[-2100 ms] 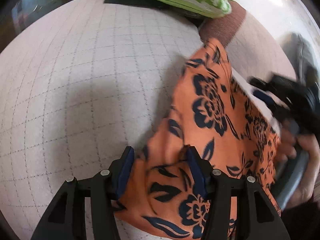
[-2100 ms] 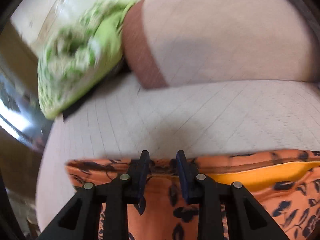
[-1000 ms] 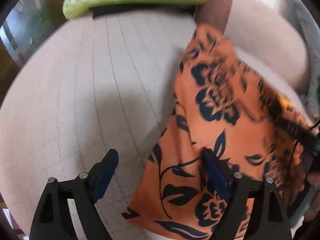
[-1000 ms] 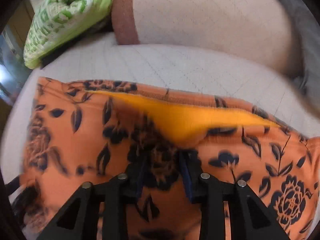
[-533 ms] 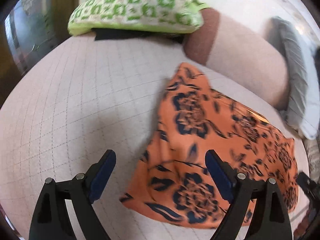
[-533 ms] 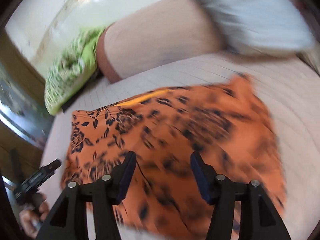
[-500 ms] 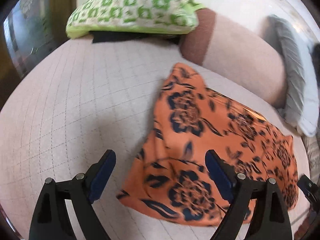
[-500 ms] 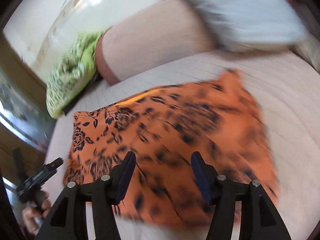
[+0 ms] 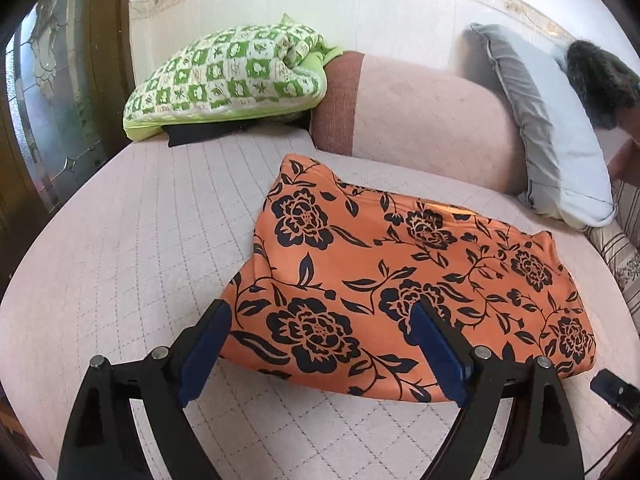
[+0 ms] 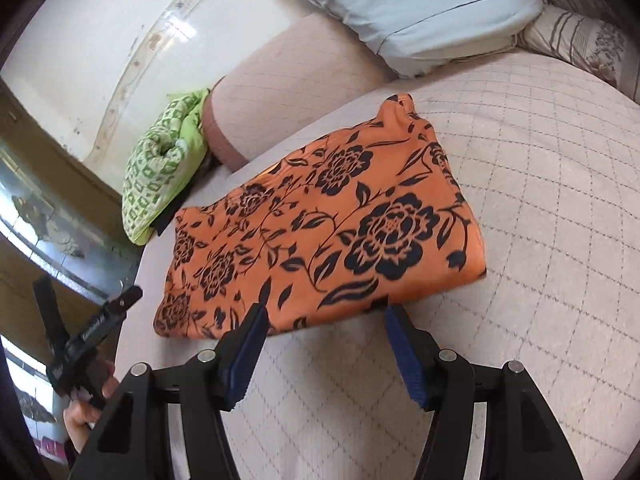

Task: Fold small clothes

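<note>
An orange garment with a black flower print [image 9: 400, 264] lies folded flat on the quilted pink bed [image 9: 140, 240]. It also shows in the right wrist view [image 10: 320, 232]. My left gripper [image 9: 320, 320] is open and empty, held above the garment's near edge. My right gripper [image 10: 324, 328] is open and empty, just off the garment's near edge over the bed [image 10: 540, 280]. The left gripper [image 10: 92, 328] shows at the left of the right wrist view, in a hand.
A green and white checked quilt [image 9: 228, 80] lies at the head of the bed beside a pink bolster [image 9: 420, 120]. A grey-blue pillow [image 9: 552, 140] leans at the right. A glass-panelled wooden door [image 9: 52, 80] stands at the left.
Both grippers let go of the garment, opened and drew back and up. The garment now lies flat in a folded rectangle.
</note>
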A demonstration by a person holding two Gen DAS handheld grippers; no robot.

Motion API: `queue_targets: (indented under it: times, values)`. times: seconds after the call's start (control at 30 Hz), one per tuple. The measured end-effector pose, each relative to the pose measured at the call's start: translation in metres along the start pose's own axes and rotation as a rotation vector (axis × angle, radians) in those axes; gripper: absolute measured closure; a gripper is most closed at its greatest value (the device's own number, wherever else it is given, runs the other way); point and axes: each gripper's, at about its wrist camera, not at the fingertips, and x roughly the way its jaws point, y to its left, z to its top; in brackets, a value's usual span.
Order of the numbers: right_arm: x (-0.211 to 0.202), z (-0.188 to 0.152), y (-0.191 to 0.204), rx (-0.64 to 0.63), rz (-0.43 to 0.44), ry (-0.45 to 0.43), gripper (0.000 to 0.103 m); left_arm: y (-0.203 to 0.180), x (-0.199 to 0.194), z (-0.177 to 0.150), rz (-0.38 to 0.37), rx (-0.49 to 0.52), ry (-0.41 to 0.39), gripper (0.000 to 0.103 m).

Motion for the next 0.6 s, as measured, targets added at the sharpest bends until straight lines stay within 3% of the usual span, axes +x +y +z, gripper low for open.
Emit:
queue_targets:
  times: [0.27,0.6]
  values:
    - [0.001,0.005,-0.008,0.039,0.030,-0.018,0.039,-0.010,0.004,0.001,0.010,0.015,-0.002,0.012]
    - [0.025,0.016,-0.014,0.094,0.069,0.038,0.038,-0.019,0.021,0.012,0.015,0.022,0.009,0.012]
